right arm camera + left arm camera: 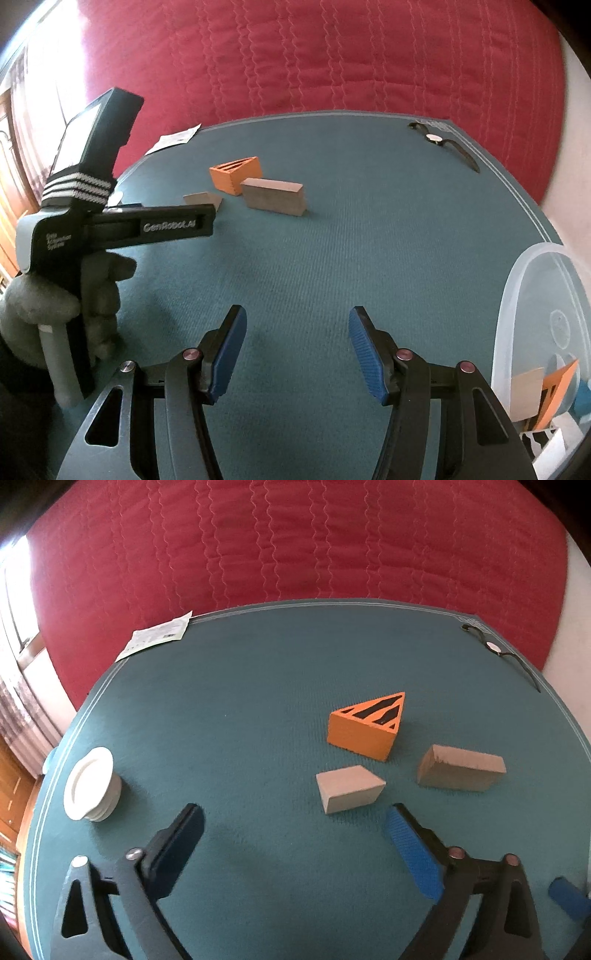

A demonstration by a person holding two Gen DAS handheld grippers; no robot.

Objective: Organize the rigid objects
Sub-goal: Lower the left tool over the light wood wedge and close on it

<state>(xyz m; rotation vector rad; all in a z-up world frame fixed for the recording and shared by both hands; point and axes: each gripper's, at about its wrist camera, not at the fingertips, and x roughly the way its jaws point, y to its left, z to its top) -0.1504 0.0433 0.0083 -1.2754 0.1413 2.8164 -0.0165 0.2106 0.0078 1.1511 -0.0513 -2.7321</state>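
Three blocks lie on the teal mat [258,701]: an orange triangular block [365,727] with black stripes, a long beige block [460,768] and a small beige wedge [349,788]. My left gripper [295,812] is open just short of the wedge, which lies ahead of its right finger, with nothing between the pads. In the right wrist view the same orange block [236,175], long block [273,197] and wedge [203,201] sit far ahead. My right gripper [295,317] hangs open over bare mat, holding nothing.
A white ribbed round piece [90,788] stands at the mat's left edge. A paper slip [155,635] and a wristwatch [493,648] lie at the far corners. A clear plastic tub [535,295] at right holds several blocks. A gloved hand [66,299] holds the left tool. Red quilt [295,535] lies beyond.
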